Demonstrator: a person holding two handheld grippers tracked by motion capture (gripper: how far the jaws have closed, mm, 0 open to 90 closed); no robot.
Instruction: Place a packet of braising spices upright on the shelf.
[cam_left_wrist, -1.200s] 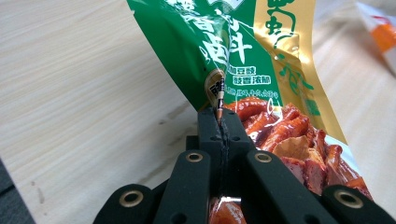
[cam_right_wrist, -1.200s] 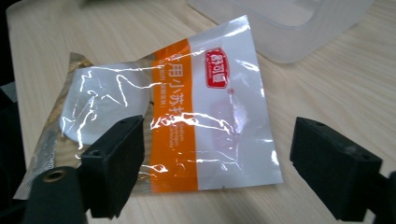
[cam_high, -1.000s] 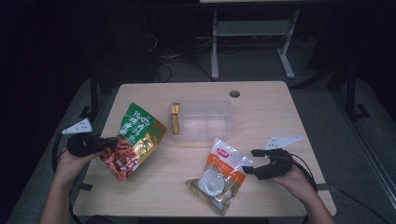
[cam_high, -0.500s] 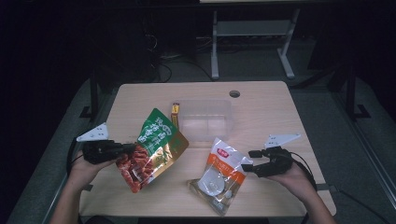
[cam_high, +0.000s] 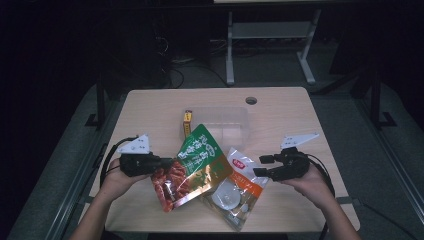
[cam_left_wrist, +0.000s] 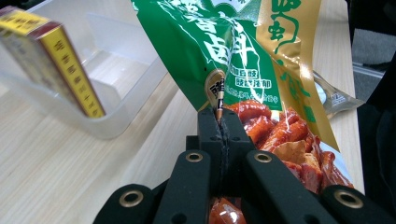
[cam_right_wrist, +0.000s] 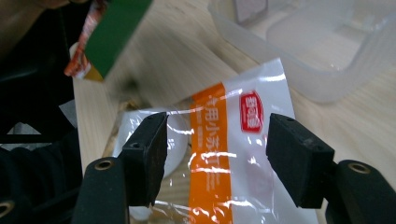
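meanwhile, two snack bags in hand's reach

the left gripper (cam_high: 162, 163) is clenched on the edge of the green and gold snack bag (cam_high: 192, 166), its jaws pinching the foil tight in the left gripper view; the bag is lifted and tilted over the wooden table (cam_high: 150, 107), its far corner overlapping the clear plastic container (cam_high: 225, 122) and its side covering part of the white and orange pouch (cam_high: 237, 187); a yellow box (cam_high: 187, 123) stands against the container's left wall; the right gripper (cam_high: 261, 166) has just been closing its jaws, which are released and apart, with the pouch lying flat between and beyond them, untouched by the pads.
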